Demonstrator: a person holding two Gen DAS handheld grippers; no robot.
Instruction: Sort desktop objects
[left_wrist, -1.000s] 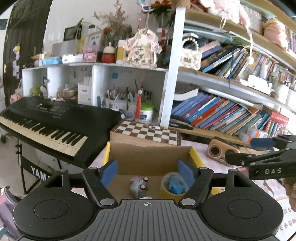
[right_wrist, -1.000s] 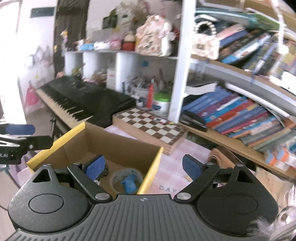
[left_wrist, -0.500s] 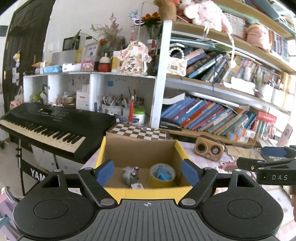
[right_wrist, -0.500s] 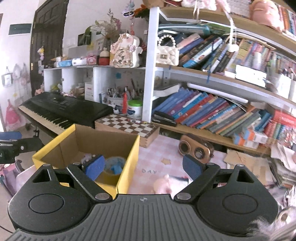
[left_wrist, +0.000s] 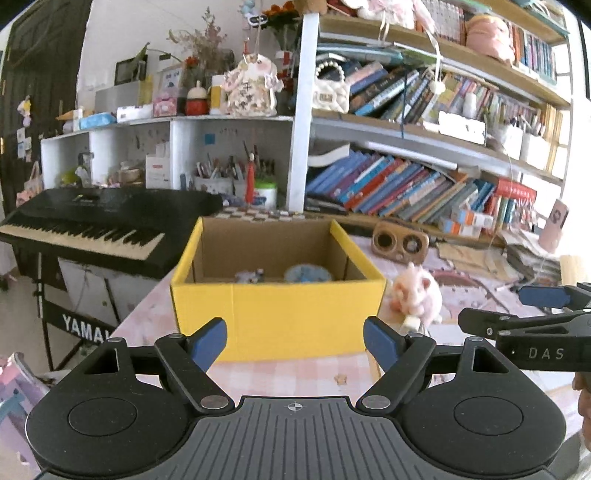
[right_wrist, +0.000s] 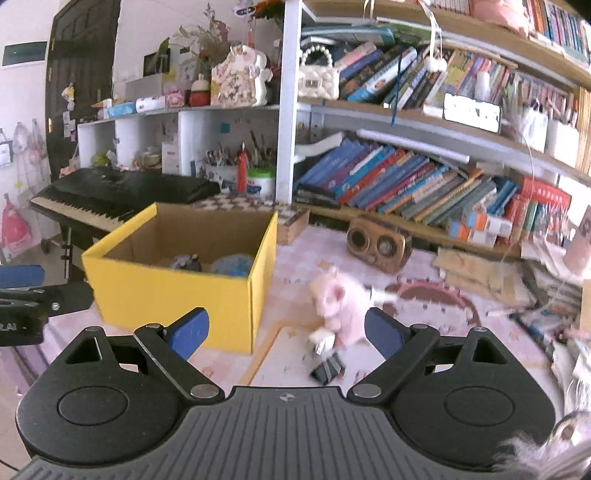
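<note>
We hold both tongs, left (left_wrist: 295, 339) and right (right_wrist: 284, 334), agape and empty. The plush (right_wrist: 338, 302) lies on the worktop (right_wrist: 291, 266) right of the box (right_wrist: 177, 295), dead ahead of our right tongs, nearer them.

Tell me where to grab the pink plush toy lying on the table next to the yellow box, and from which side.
Grip the pink plush toy across its soft round body, coming down from above and the near side with the right gripper, whose jaws are open and empty. It lies low on the table, apart from the yellow box, and the body looks like its bulkiest, most squeezable part.
</note>
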